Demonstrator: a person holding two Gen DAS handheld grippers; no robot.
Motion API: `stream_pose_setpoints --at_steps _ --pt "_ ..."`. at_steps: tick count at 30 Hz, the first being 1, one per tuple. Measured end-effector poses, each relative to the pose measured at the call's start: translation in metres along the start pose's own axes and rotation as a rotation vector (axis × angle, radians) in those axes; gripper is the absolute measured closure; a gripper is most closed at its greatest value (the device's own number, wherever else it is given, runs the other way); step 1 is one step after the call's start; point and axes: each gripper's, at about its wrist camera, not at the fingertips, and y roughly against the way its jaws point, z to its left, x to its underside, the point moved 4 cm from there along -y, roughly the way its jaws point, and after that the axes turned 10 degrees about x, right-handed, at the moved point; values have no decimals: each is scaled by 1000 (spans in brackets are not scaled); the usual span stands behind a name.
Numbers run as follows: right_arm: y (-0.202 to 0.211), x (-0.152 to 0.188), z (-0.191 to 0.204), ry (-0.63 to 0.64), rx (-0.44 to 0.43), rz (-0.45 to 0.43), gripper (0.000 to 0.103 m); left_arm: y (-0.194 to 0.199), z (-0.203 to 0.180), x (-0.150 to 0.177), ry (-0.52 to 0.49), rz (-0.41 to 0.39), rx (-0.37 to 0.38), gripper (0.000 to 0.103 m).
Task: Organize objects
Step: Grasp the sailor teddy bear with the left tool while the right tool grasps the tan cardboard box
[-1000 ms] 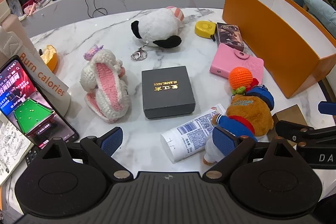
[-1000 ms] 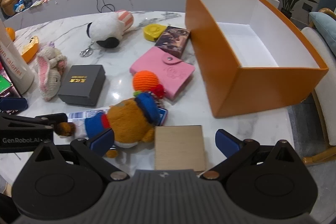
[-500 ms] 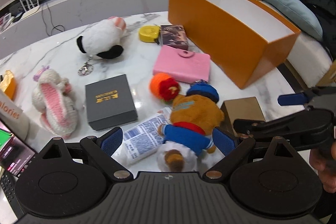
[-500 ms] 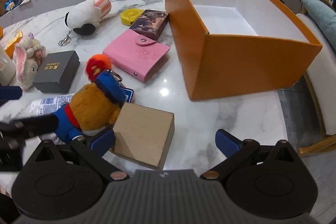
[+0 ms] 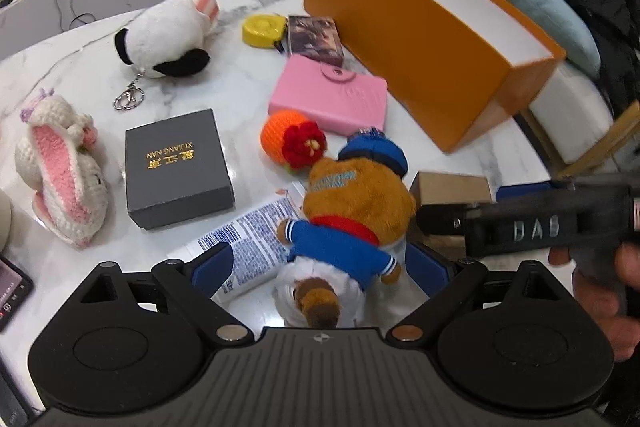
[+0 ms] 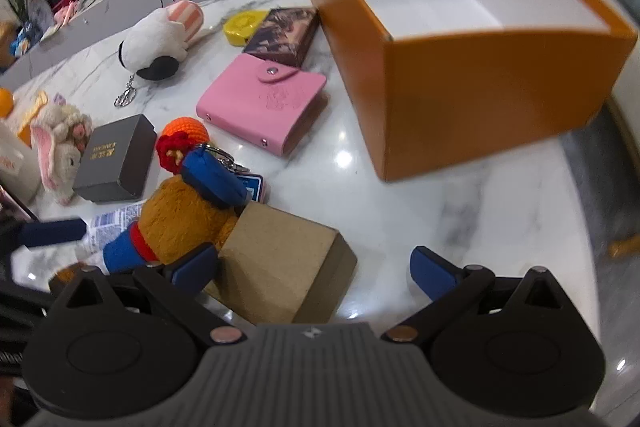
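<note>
Orange storage box: open-topped, white inside, nothing in it, upright at the table's right side.
Pink snap wallet: closed, flat, just left of the box.
Dark picture card box: flat, touching the wallet's far edge.
Plush bear: brown, blue jacket and cap, lying over a white tube.
Kraft cardboard box: beside the bear.
</note>
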Motion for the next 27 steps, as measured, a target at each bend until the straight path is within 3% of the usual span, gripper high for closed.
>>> stream_pose_setpoints --at_steps 4,7,9,12,16,22,25,27 --pt "-15 2 1 -47 -35 92 1 -3 -16 8 -121 35 -29 0" --pt "-17 3 11 1 -6 63 5 -9 -22 11 -170 34 -47 0" --pt "-15 3 19 74 35 29 23 -12 -21 11 -175 29 -63 0" --pt "-13 4 21 118 44 15 24 -15 -18 9 -176 10 -81 0" --pt "-11 4 13 130 32 2 26 -19 -18 8 -178 0 -40 23" --pt "-9 4 8 178 18 -13 26 -28 -21 9 -212 -15 -52 26" --pt "-12 5 10 228 42 -19 32 -29 -24 12 -247 -21 -75 28" --pt "-10 7 11 269 86 -38 42 -30 -28 14 -283 -18 -96 29"
